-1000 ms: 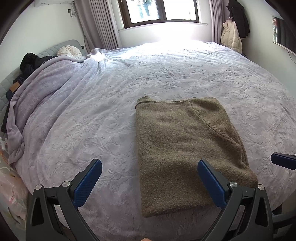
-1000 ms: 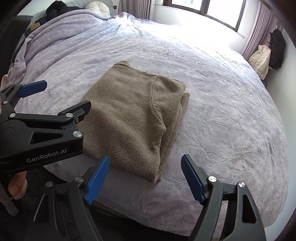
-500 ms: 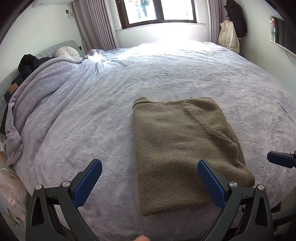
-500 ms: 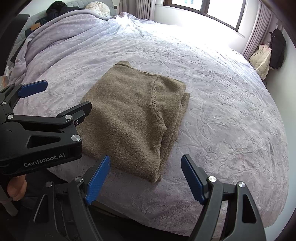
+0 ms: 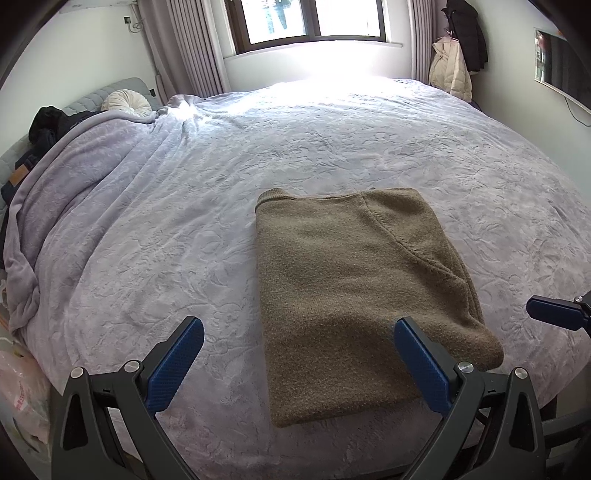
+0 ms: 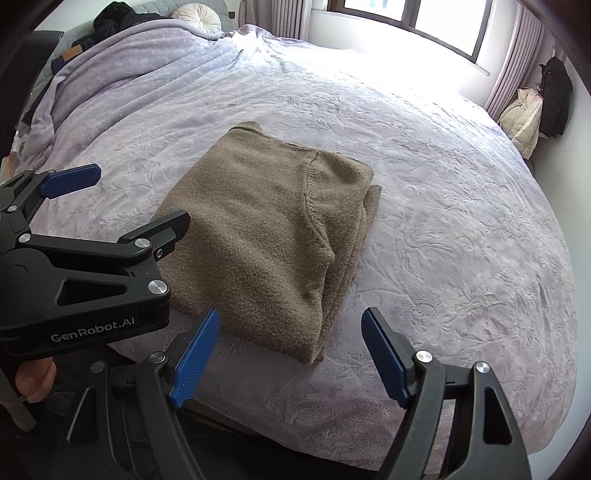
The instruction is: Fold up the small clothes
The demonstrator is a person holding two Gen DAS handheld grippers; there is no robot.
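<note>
Folded brown sweater [image 5: 354, 295] lies flat on the lilac bedspread [image 5: 147, 240], near the front edge of the bed, right of centre in the left wrist view. It forms a neat rectangle, collar edge at the far side, with a curved sleeve seam running down its right half. In the right wrist view the stacked layers show along its right edge, the near corner pointing toward the camera.

Left gripper [image 5: 299, 358]: blue fingers [image 5: 173, 365] spread wide, nothing between the pads. It hovers over the near edge of the bed; the right finger sits in front of the sweater's near right corner in the picture, but contact cannot be confirmed and it appears clear of the fabric.

Right gripper [image 6: 288, 354]: fingers likewise spread wide, empty. It hangs above the bedspread just in front of the sweater's near corner, not touching it. The left gripper's black body enters this view from the left, with a bit of the person's hand [image 6: 35, 380] below it.

Background: a round cream cushion [image 5: 127, 105] and dark clothes [image 5: 48, 125] at the head of the bed on the left, a bunched ridge of bedspread beside them. Window [image 5: 310, 18] with curtains at the far wall. Cream and black jackets [image 5: 458, 59] hang in the far right corner.
</note>
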